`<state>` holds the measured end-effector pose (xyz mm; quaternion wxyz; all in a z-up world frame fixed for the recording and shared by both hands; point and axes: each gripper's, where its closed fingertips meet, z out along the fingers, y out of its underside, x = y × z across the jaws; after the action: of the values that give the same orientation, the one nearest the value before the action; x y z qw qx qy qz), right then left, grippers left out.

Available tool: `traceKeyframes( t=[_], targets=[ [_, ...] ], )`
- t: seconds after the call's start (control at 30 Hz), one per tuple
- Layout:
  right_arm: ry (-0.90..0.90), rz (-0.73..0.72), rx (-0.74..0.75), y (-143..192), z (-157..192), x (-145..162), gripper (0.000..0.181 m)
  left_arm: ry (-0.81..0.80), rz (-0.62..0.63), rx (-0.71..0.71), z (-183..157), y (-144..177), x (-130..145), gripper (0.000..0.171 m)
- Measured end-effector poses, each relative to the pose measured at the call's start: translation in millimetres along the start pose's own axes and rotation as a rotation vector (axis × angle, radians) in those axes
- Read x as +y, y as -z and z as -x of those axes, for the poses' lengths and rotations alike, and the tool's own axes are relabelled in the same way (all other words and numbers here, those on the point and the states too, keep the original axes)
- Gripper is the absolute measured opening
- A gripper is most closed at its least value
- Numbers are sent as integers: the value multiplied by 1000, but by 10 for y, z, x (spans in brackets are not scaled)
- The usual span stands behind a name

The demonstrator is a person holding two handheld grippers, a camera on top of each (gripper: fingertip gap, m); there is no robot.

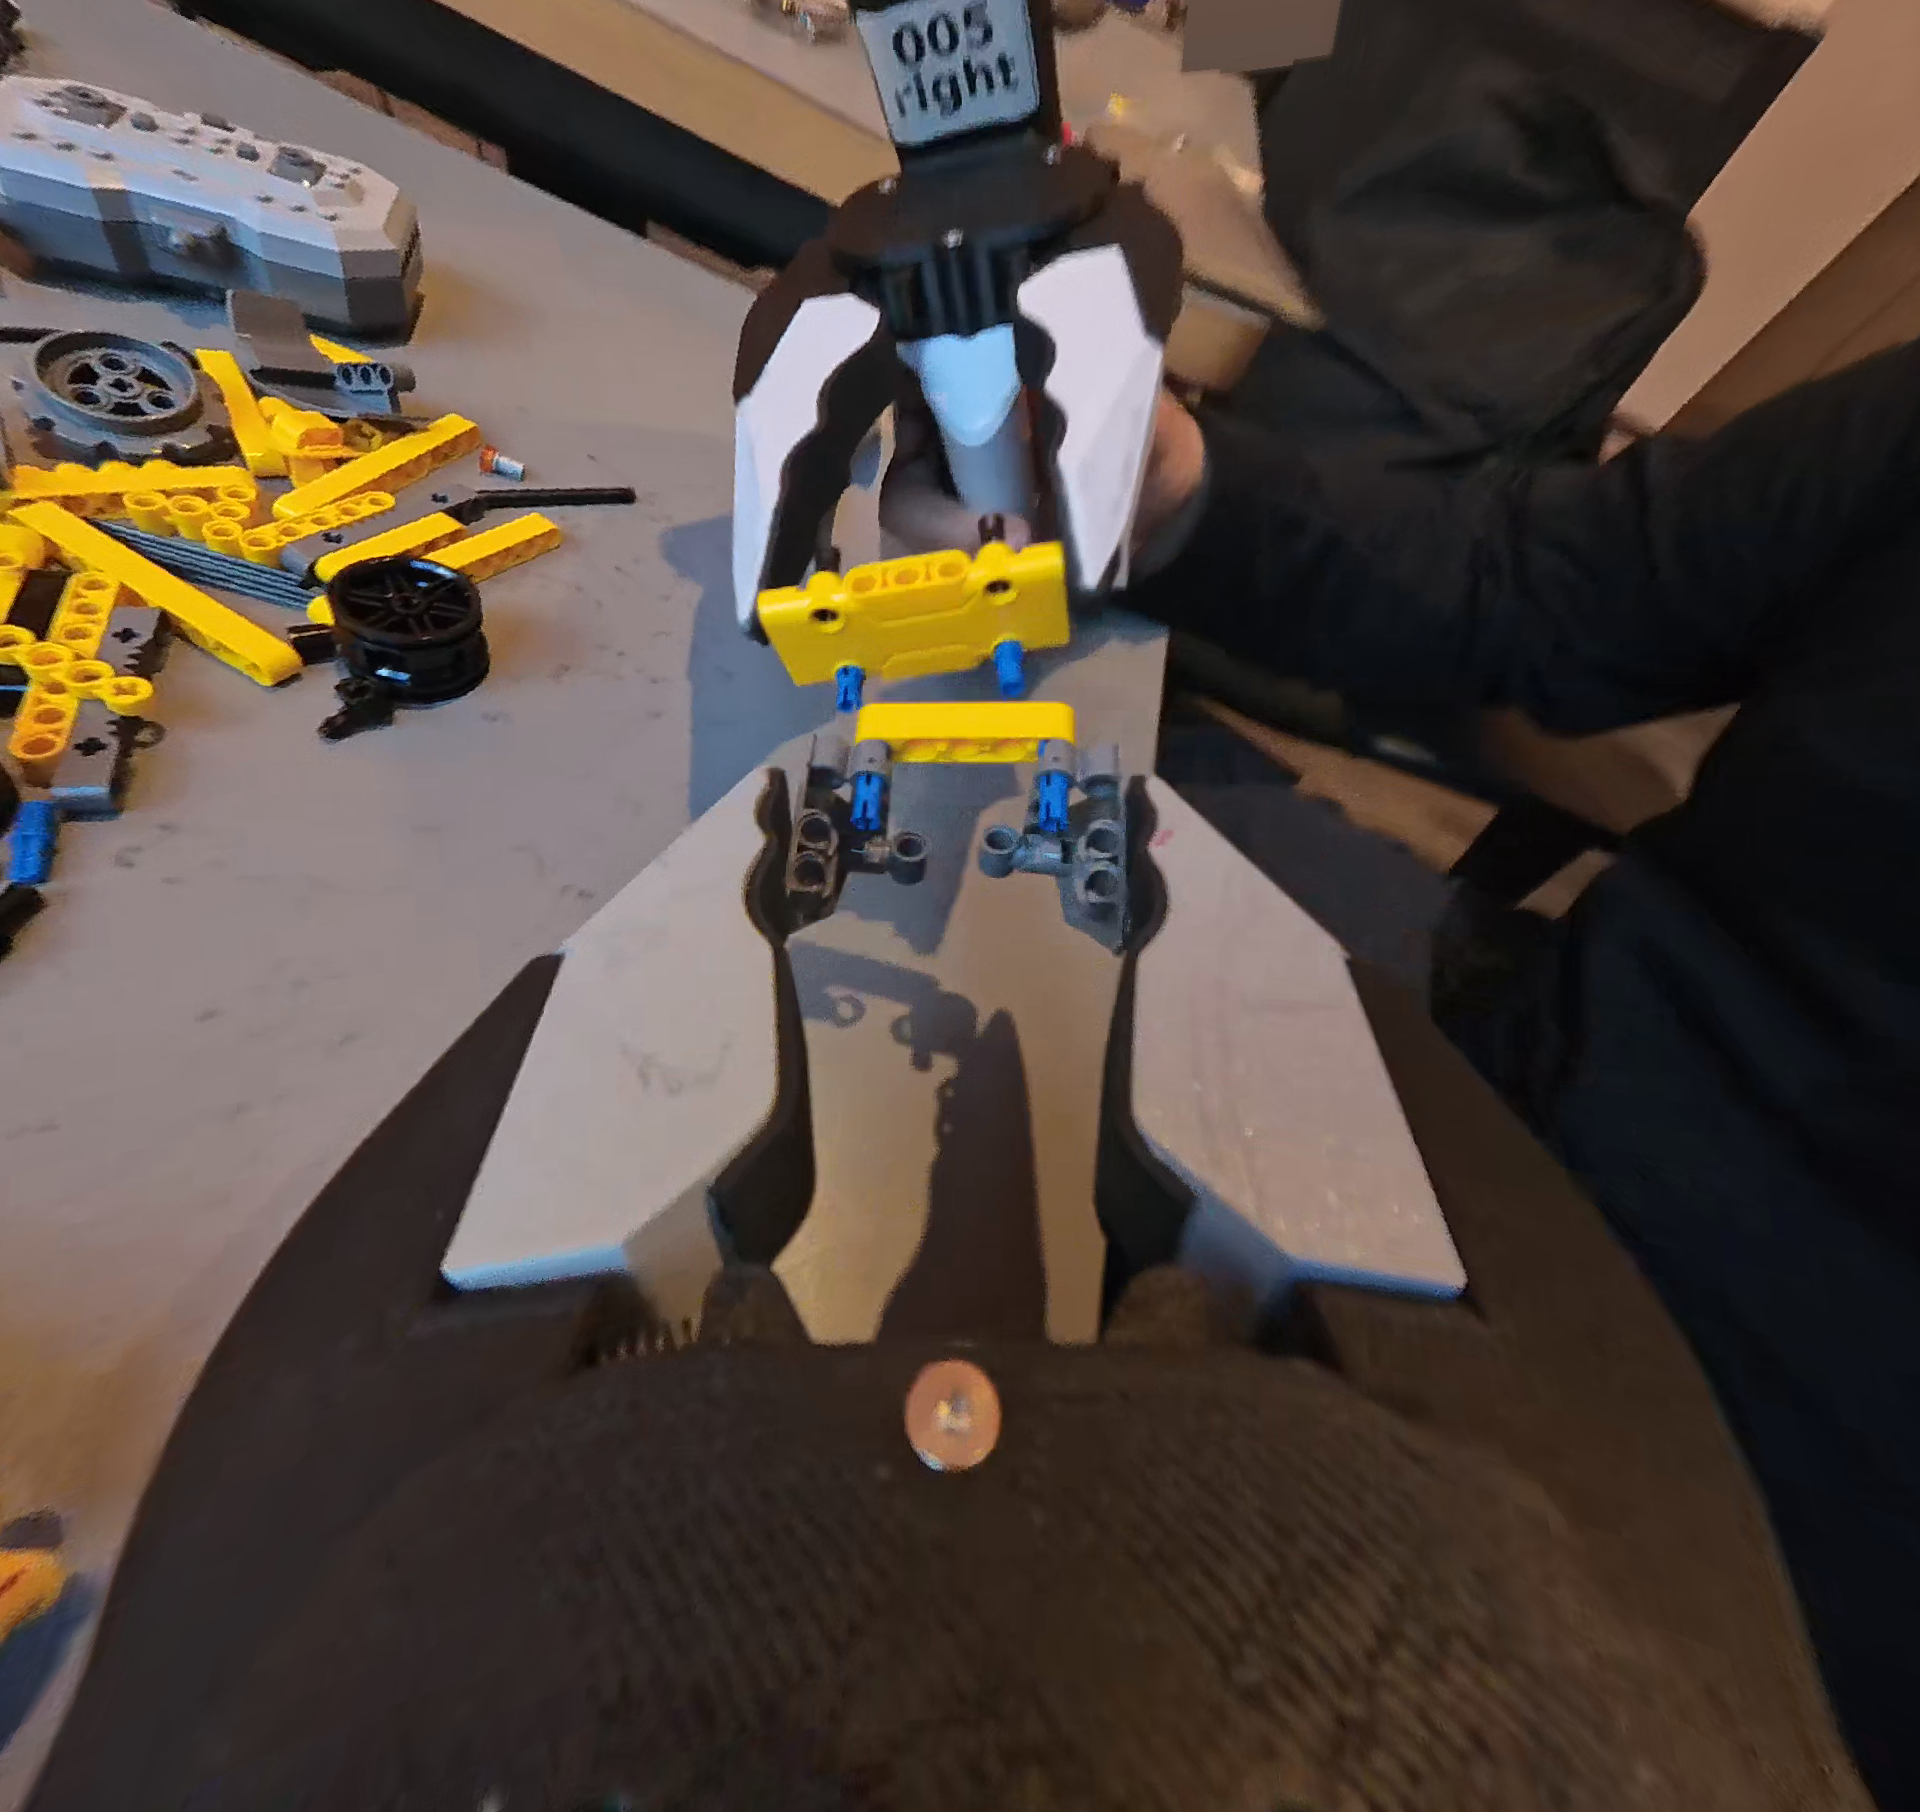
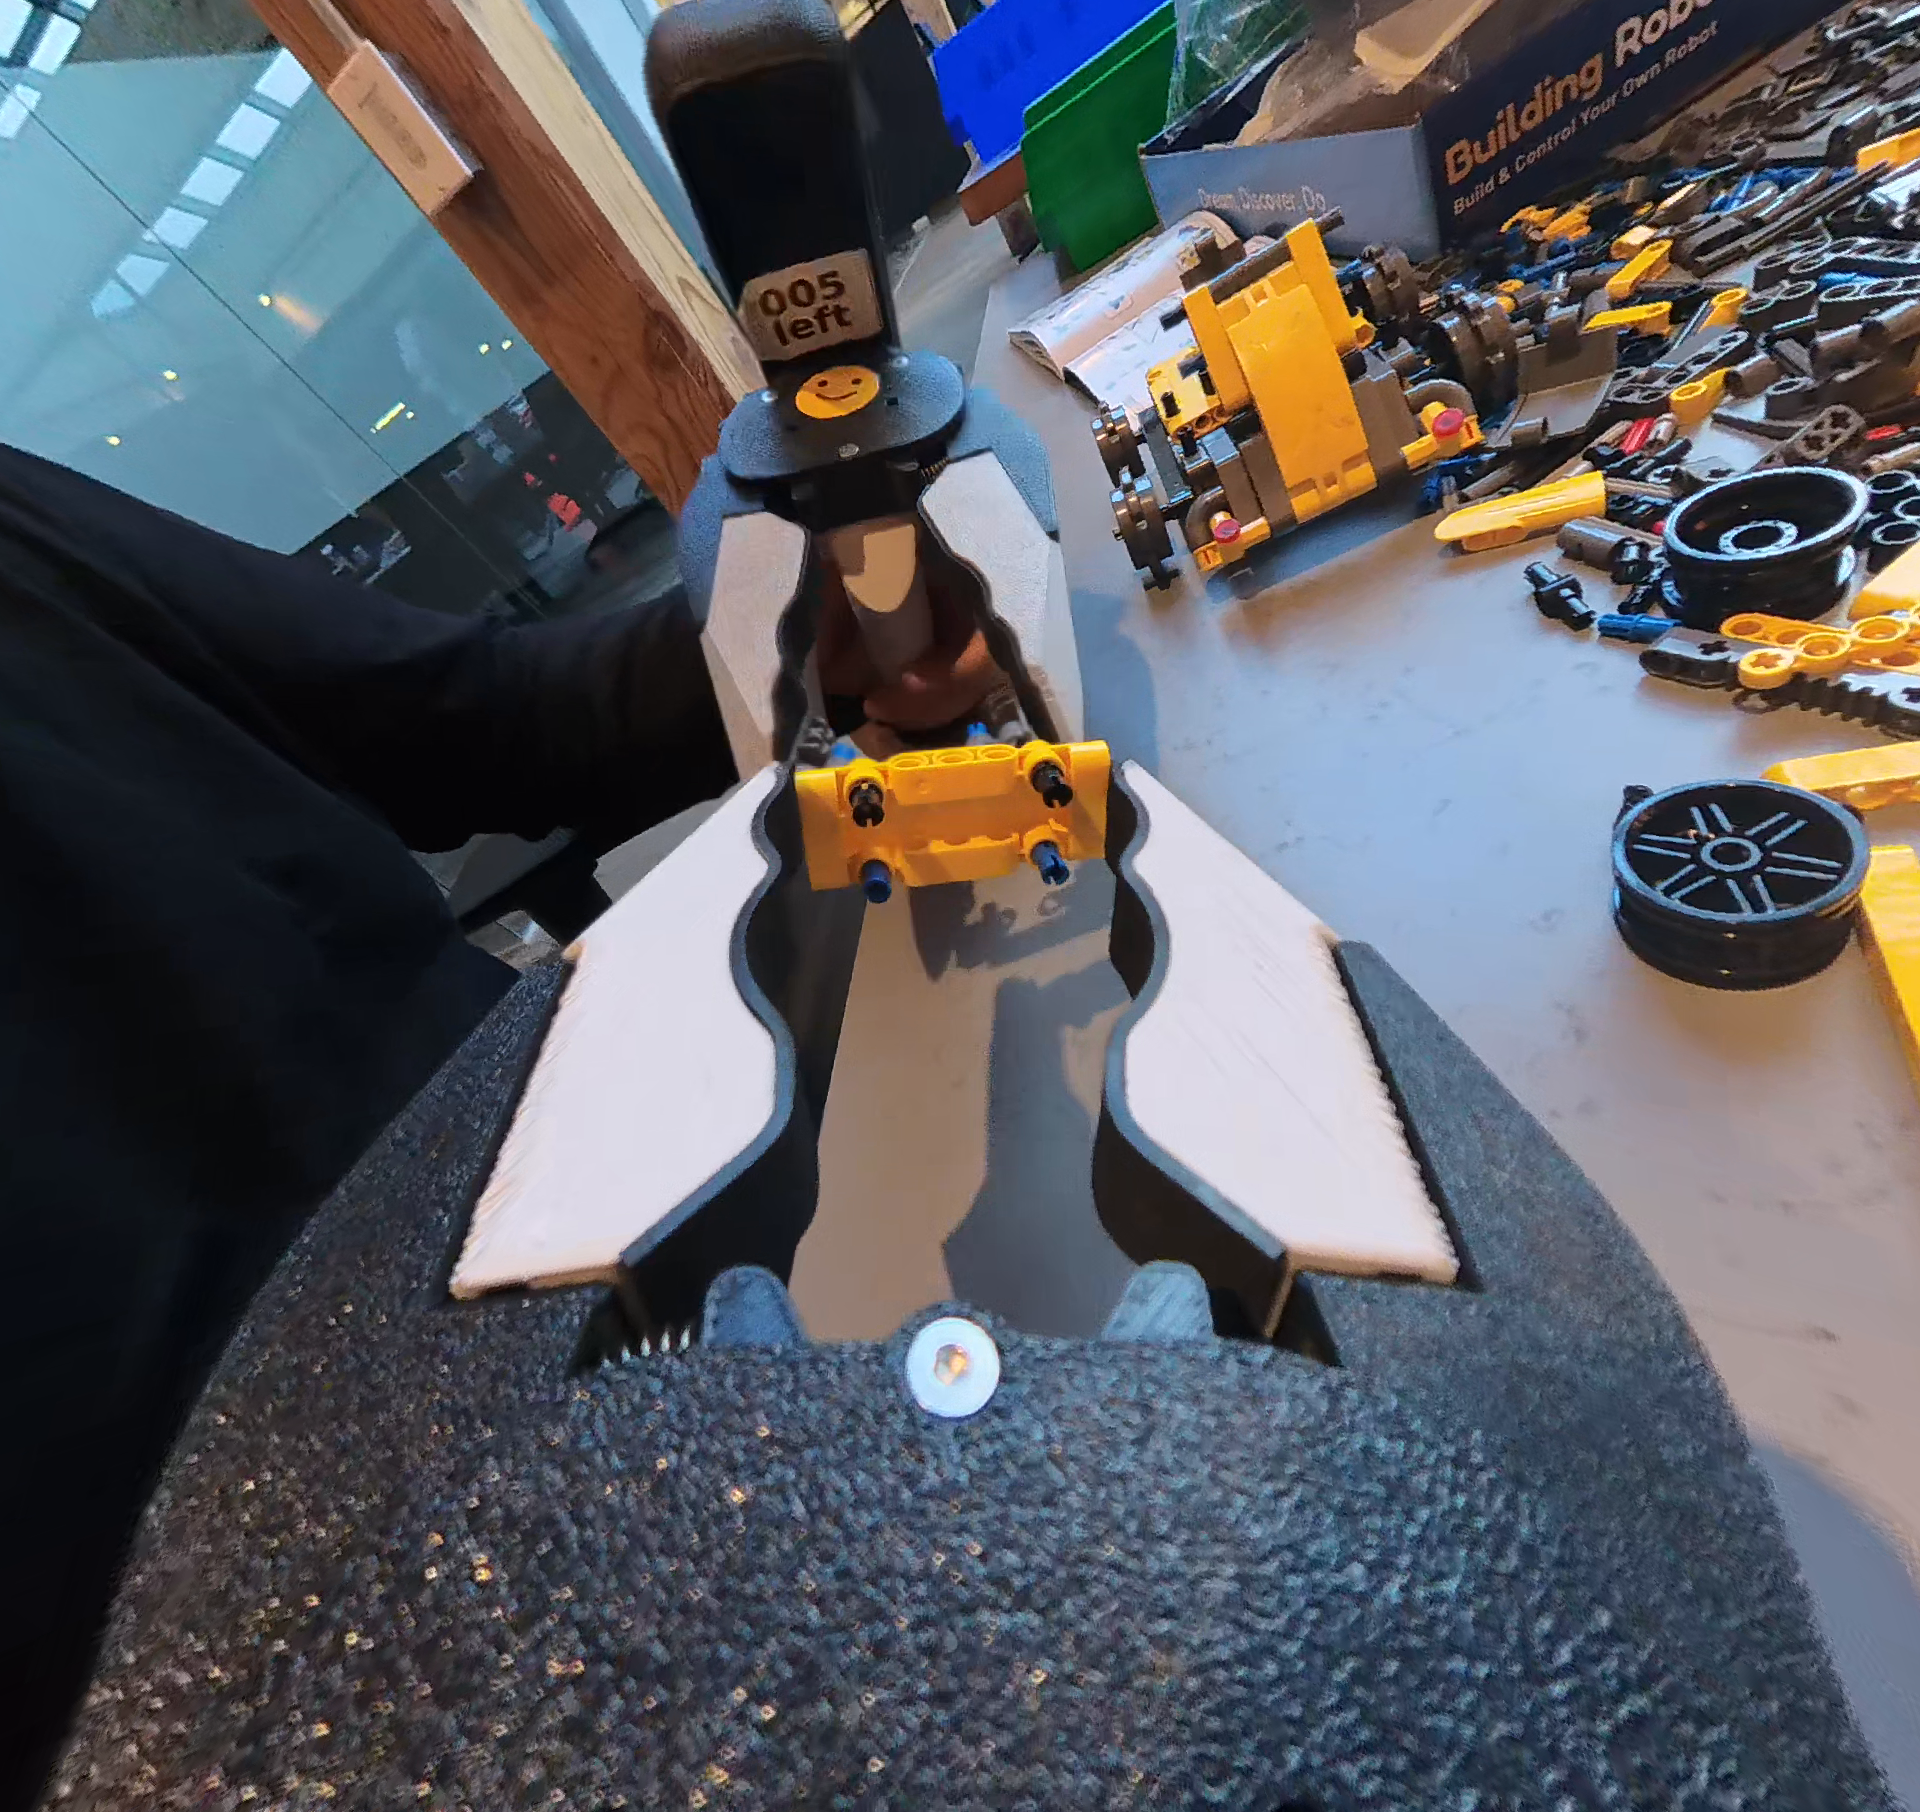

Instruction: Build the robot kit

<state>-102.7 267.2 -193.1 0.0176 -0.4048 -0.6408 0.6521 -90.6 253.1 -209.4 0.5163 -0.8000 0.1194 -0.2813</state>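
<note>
My left gripper [image 1: 956,827] is shut on a small assembly [image 1: 966,728]: a short yellow beam with grey connectors [image 1: 1091,863] and blue pins [image 1: 868,796] at each side. My right gripper [image 2: 948,801] is shut on a yellow panel [image 2: 951,817] that carries black and blue pins. The two grippers face each other above the grey table [image 1: 520,879]. In the left wrist view the right gripper [image 1: 920,573] holds the panel [image 1: 914,619] just beyond the beam, with a small gap between them. In the right wrist view the left gripper [image 2: 920,739] sits right behind the panel, and its assembly is mostly hidden.
A pile of yellow beams [image 1: 156,557], a black wheel [image 1: 410,630] and a grey block [image 1: 197,193] lie at the left. On the right are a part-built yellow vehicle [image 2: 1288,412], black wheels [image 2: 1735,879], loose parts, a dark kit box [image 2: 1621,69] and a booklet [image 2: 1122,328]. A person's dark sleeve [image 1: 1507,567] is close by.
</note>
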Motion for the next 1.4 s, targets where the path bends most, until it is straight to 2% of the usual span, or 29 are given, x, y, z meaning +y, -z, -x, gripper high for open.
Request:
traceKeyframes(
  t=[0.17, 0.37, 0.47, 0.57, 0.63, 0.77, 0.87, 0.97, 1.03, 1.13, 1.2, 1.3, 1.4],
  targets=[
    [50, 8, 6, -10, 35, 5, 59, -181, 171, -40, -5, -17, 240, 62],
    [85, 16, 12, -20, 58, 16, 59, -269, 354, -40, -32, -79, 510, 64],
    [91, 17, 17, -18, 54, 18, 59, -295, 396, -60, -2, -123, 564, 64],
    [89, 13, 22, -6, 44, 13, 58, -324, 420, -88, 27, -115, 561, 68],
    [88, 8, 25, 3, 36, 5, 58, -342, 428, -135, 64, -55, 510, 78],
    [88, 3, 31, 13, 25, -3, 58, -317, 402, -245, 42, 143, 255, 85],
    [87, -1, 37, 21, 14, -9, 58, -304, 419, -272, -211, 135, 153, 61],
    [84, -7, 39, 31, 8, -18, 58, -329, 566, -253, -410, 42, 397, 46],
    [86, -9, 41, 35, 6, -20, 58, -386, 688, -277, -366, 61, 614, 36],
    [86, -12, 43, 38, 4, -23, 58, -410, 782, -335, -145, 189, 796, 27],
    [84, -13, 45, 41, 0, -26, 58, -404, 751, -357, -20, 252, 756, 25],
    [81, -17, 52, 50, -16, -31, 58, -328, 690, -466, 217, 395, 628, 25],
    [62, -23, 61, 69, -48, -37, 58, -218, 565, -495, 178, 423, 478, 25]
  ],
)
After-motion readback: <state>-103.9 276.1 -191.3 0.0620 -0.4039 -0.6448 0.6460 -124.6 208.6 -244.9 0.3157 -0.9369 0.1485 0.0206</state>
